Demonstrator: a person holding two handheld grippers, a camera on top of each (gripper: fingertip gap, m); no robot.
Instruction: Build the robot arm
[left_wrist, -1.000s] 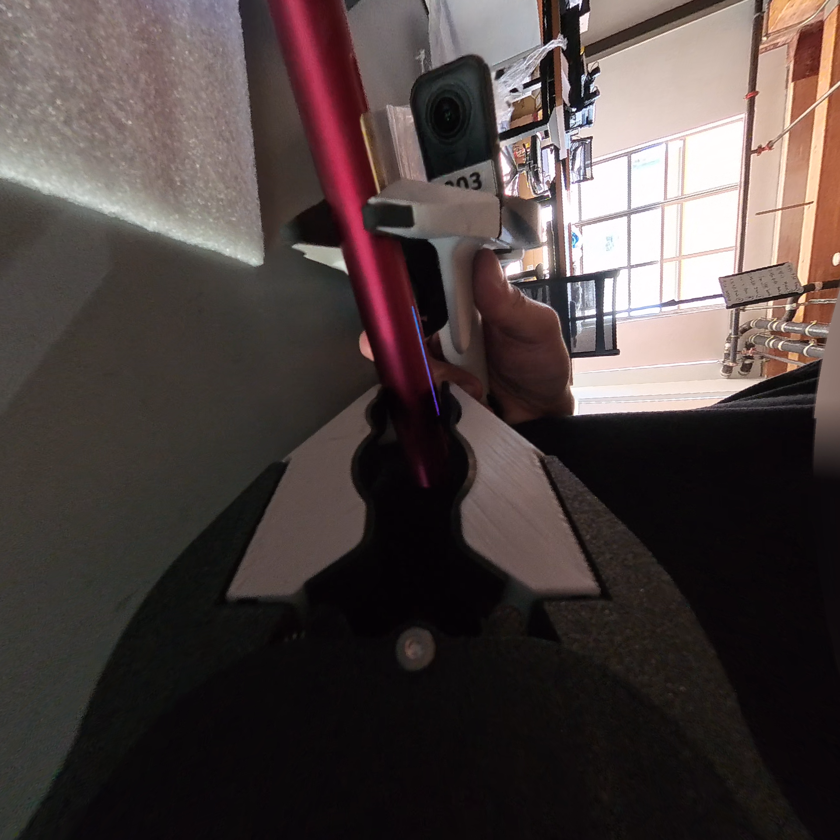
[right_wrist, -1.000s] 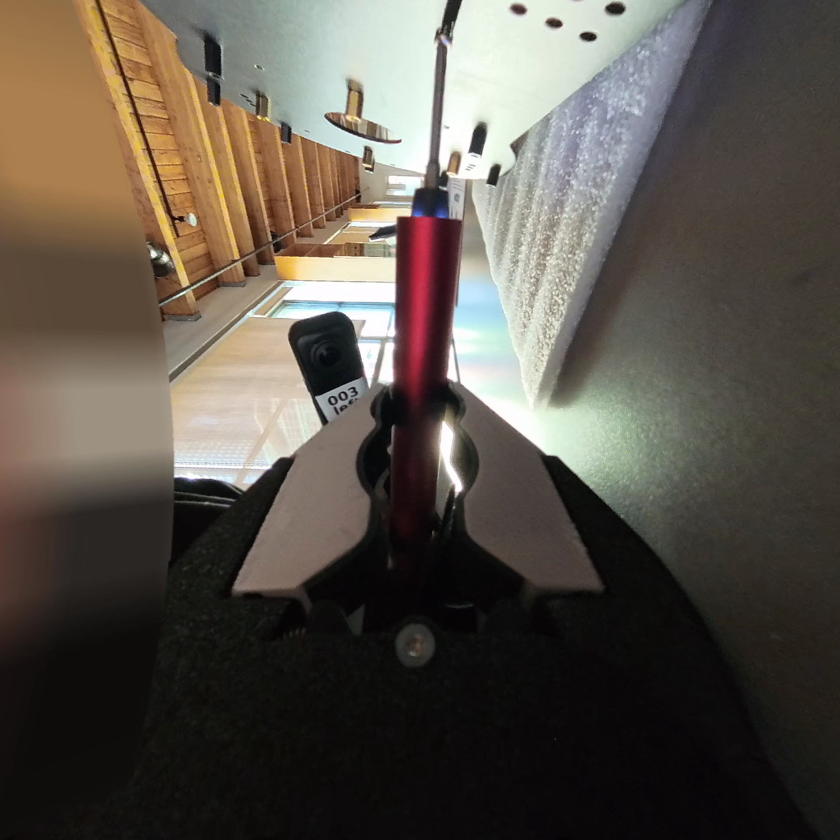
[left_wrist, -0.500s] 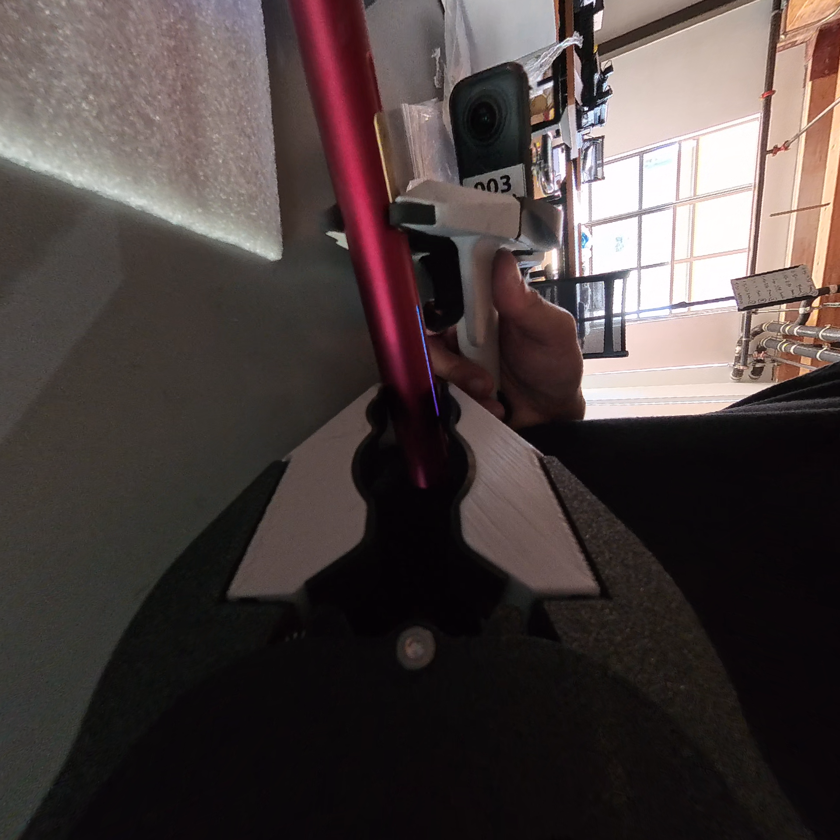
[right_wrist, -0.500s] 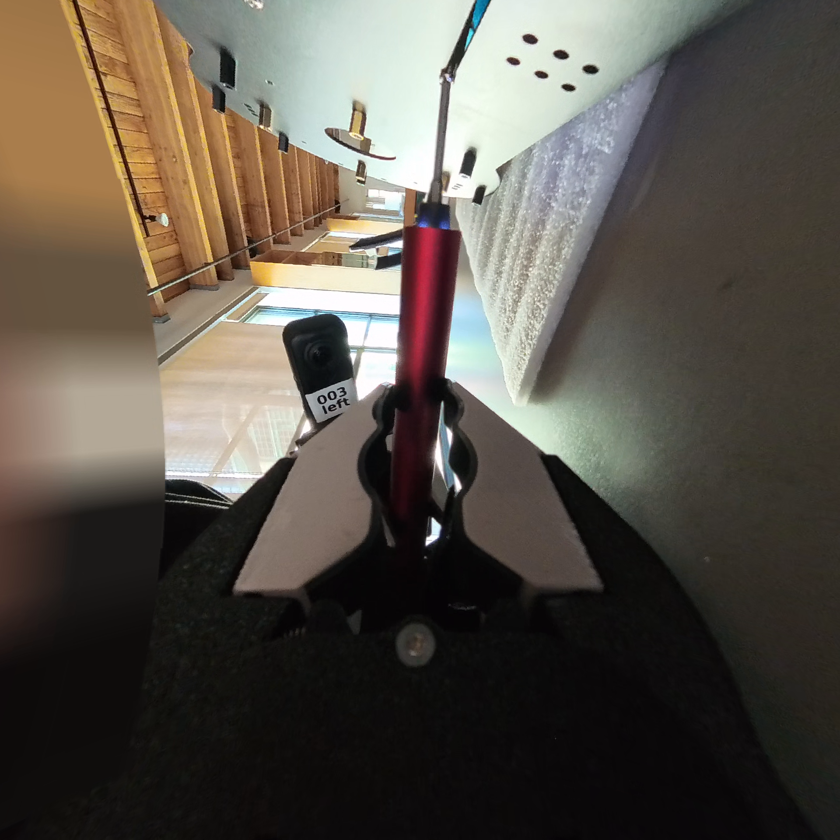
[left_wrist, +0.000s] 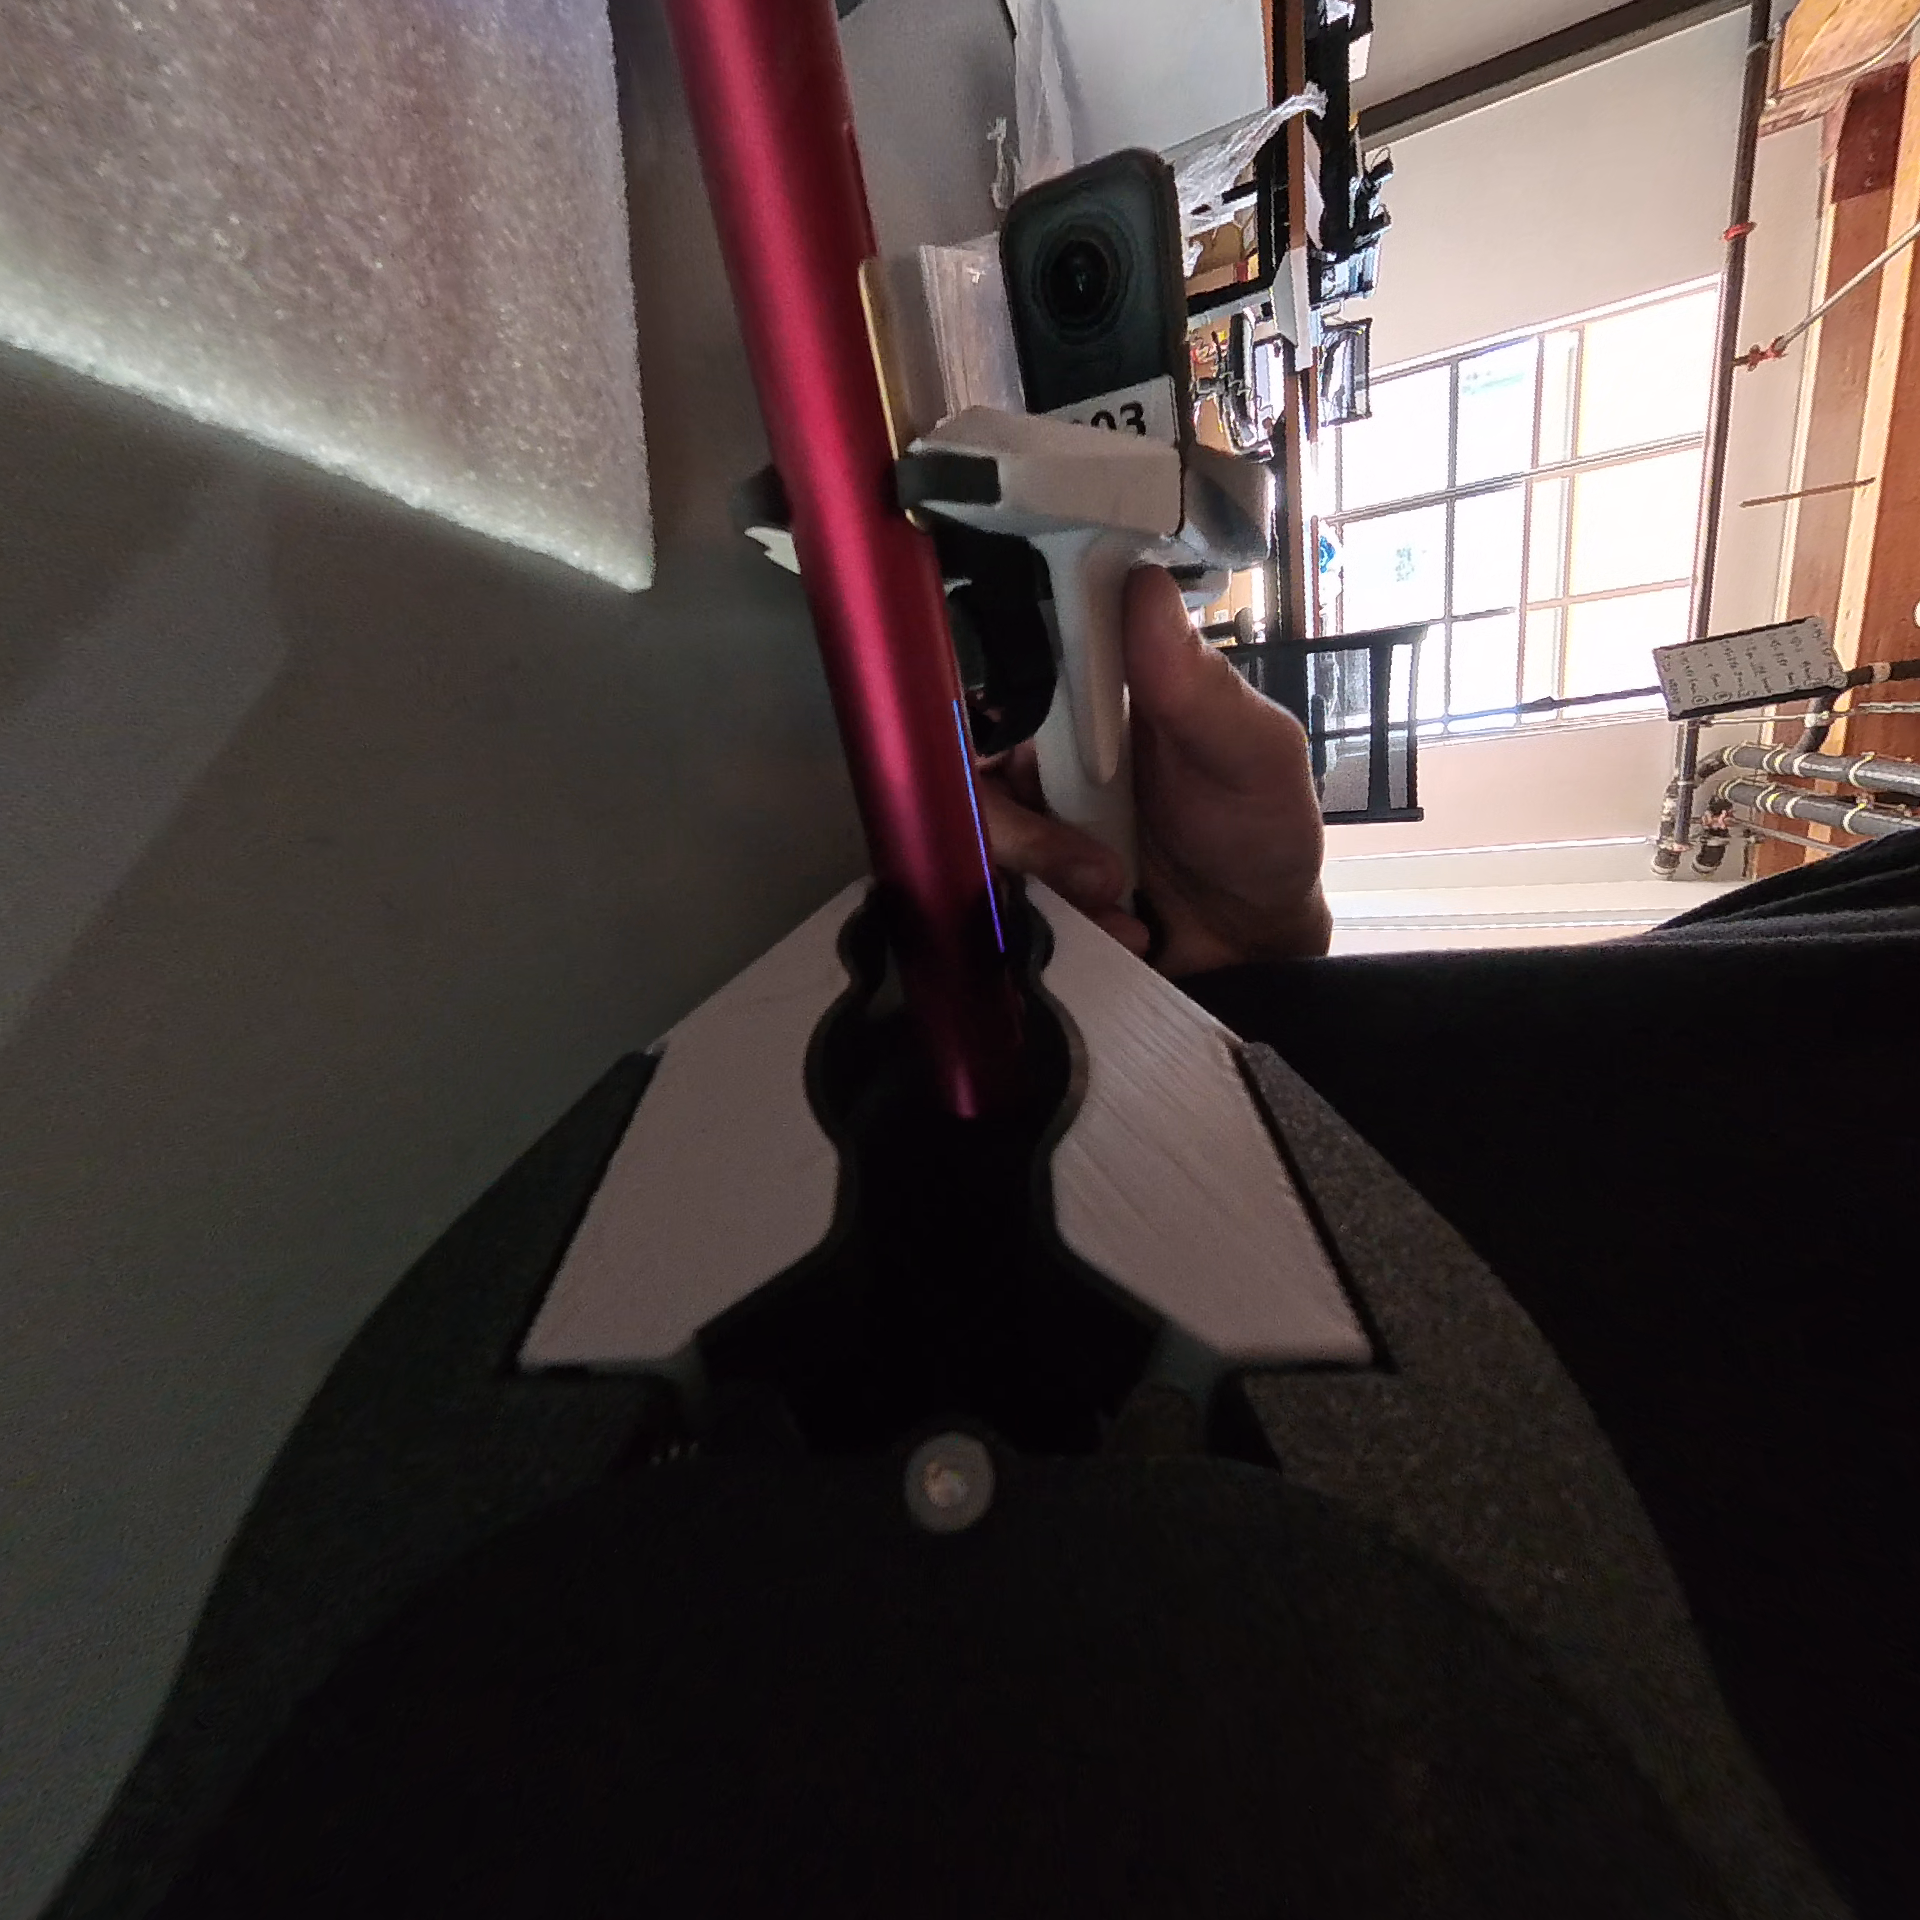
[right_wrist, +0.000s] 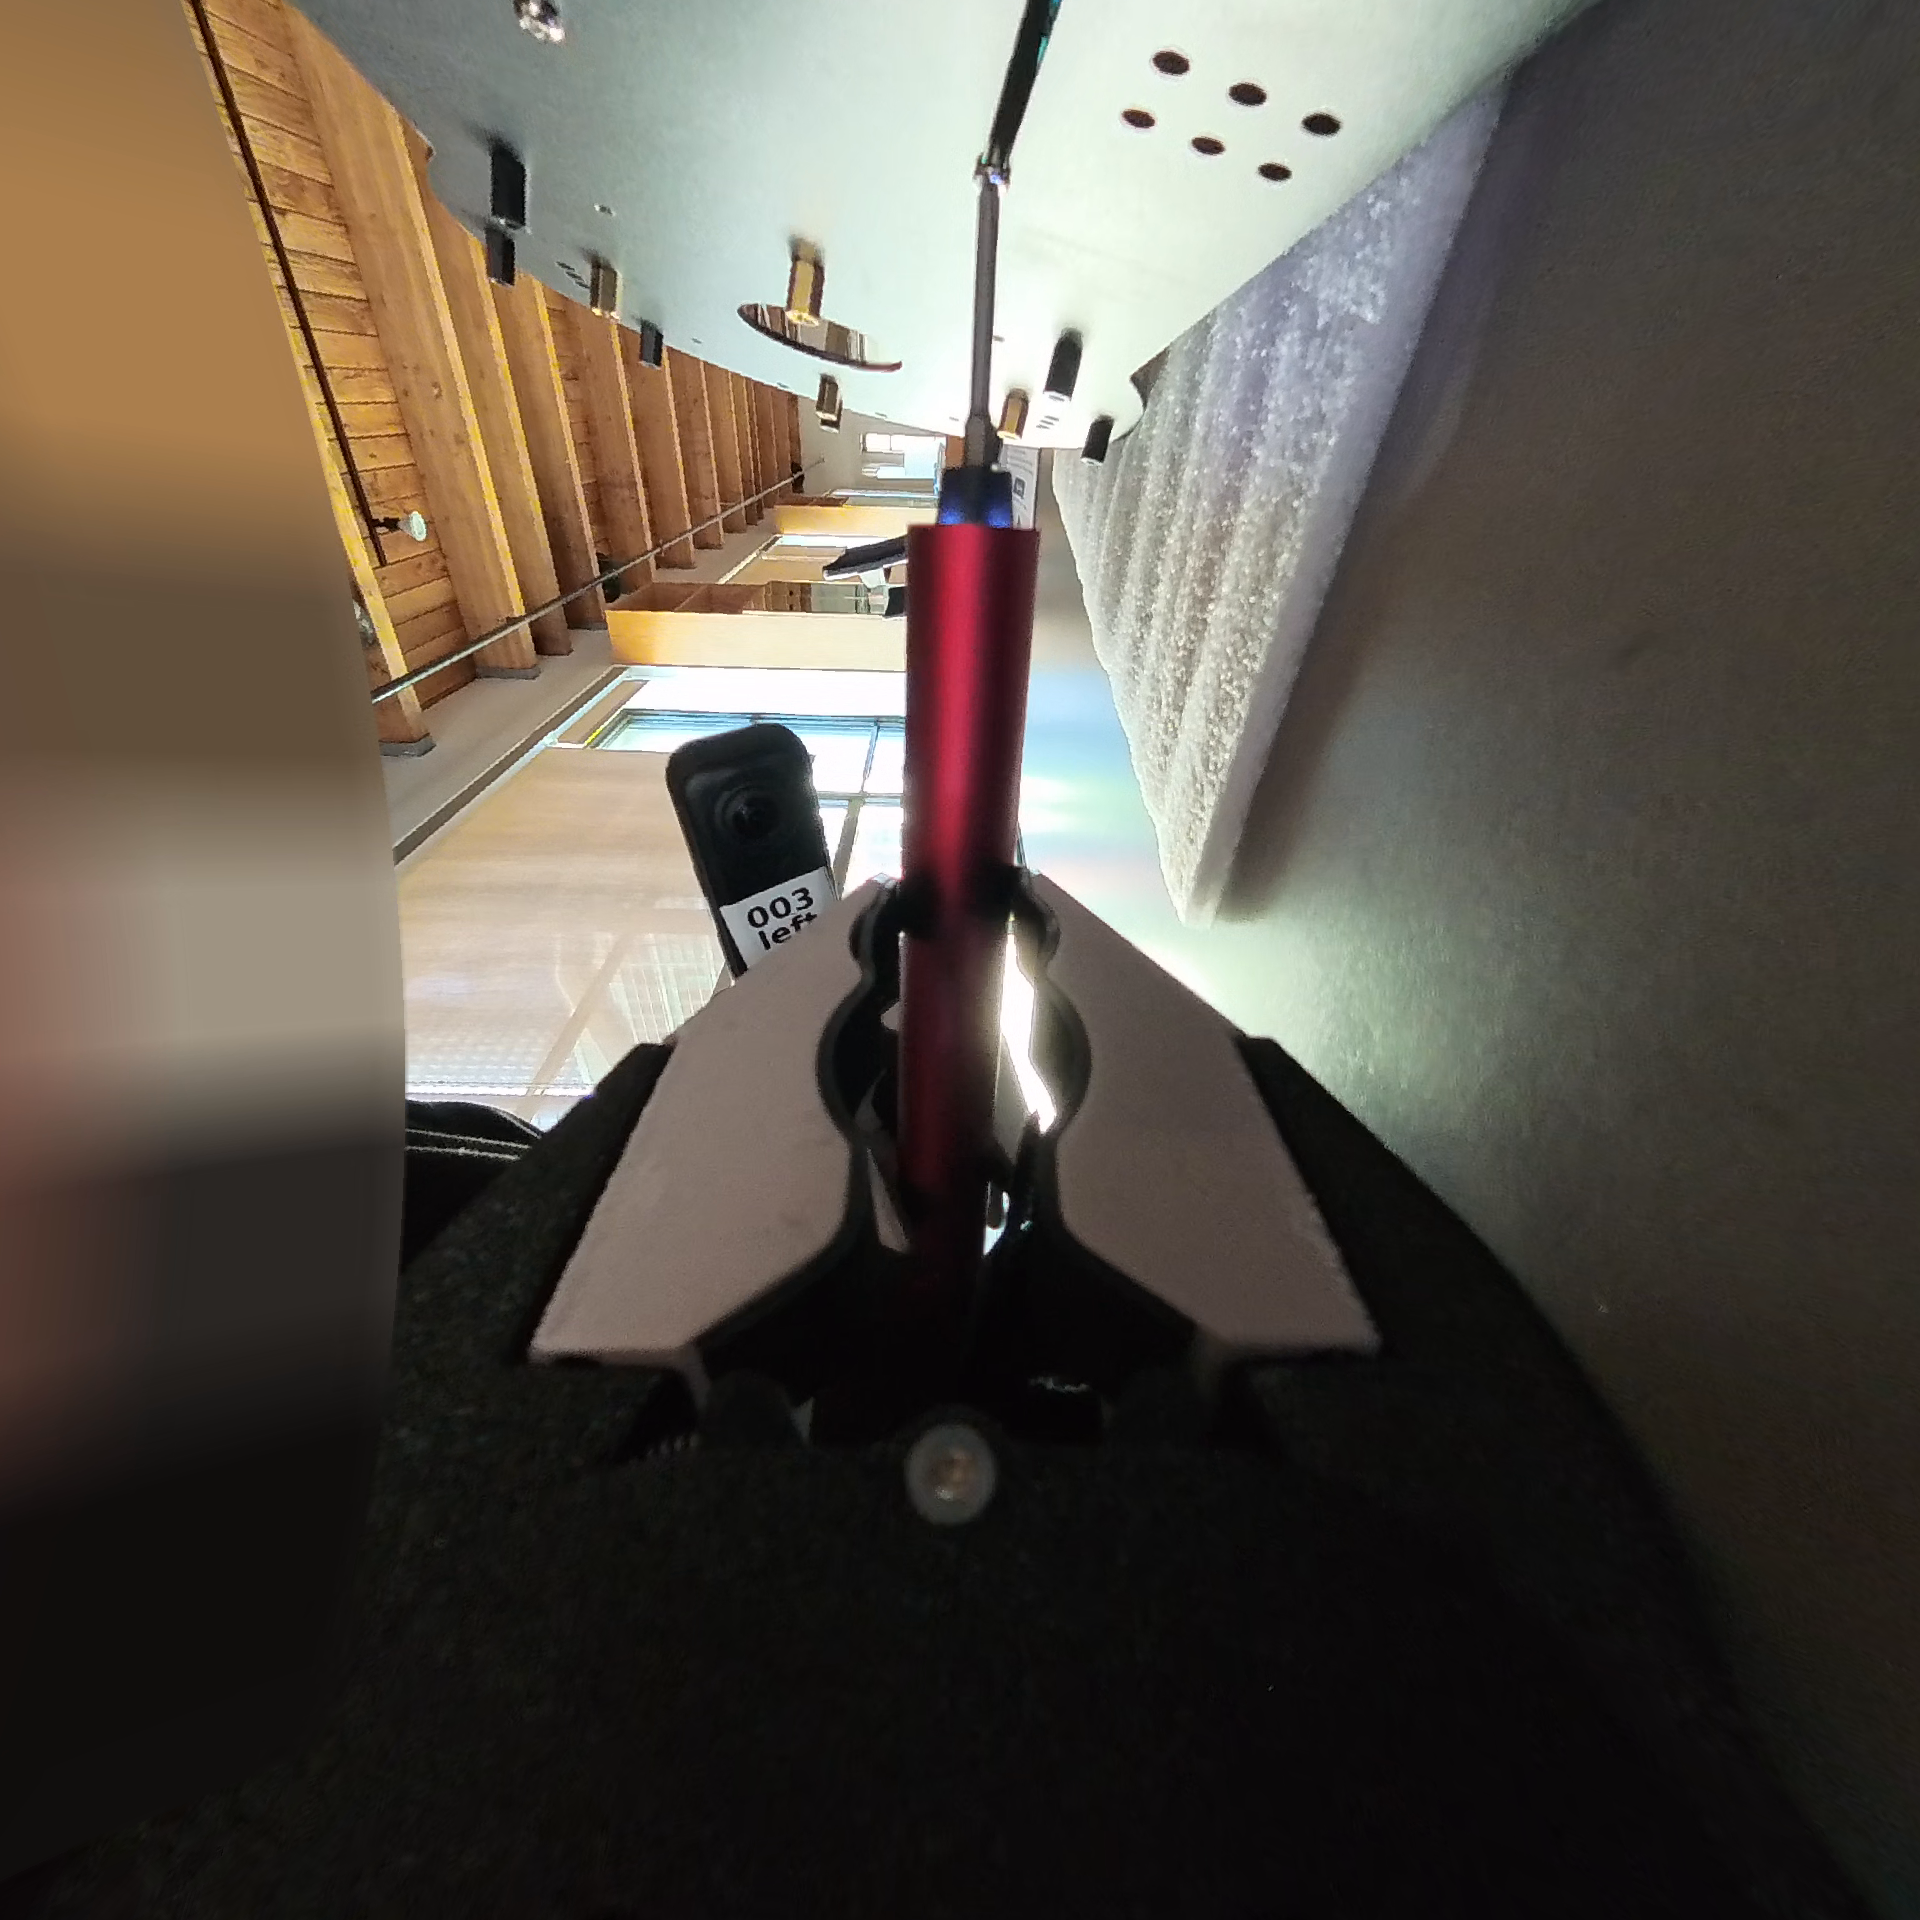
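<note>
A red metal screwdriver (left_wrist: 831, 416) is held by both grippers. My left gripper (left_wrist: 940, 920) is shut on its lower end. The right gripper (left_wrist: 847, 499) shows farther up in the left wrist view, clamped across the red handle and held by a person's hand (left_wrist: 1195, 790). In the right wrist view my right gripper (right_wrist: 961, 899) is shut on the red screwdriver (right_wrist: 966, 707). Its thin metal bit (right_wrist: 982, 301) points away toward a white panel with several round holes (right_wrist: 1226, 114). The left gripper's camera (right_wrist: 753, 821) shows just left of the handle.
A white foam sheet (left_wrist: 312, 260) lies on a grey surface (left_wrist: 312, 935) beside the tool; it also shows in the right wrist view (right_wrist: 1268, 582). A dark sleeve (left_wrist: 1558, 1195) fills the right side. Windows (left_wrist: 1507, 520) and a wooden wall (right_wrist: 436, 416) lie beyond. Some 6 cm of space lies between my two pairs of fingers.
Both grippers stay shut on the screwdriver. The views have swung slightly: the holed panel has come further into the right wrist view, and the right gripper shifted right, then back left.
</note>
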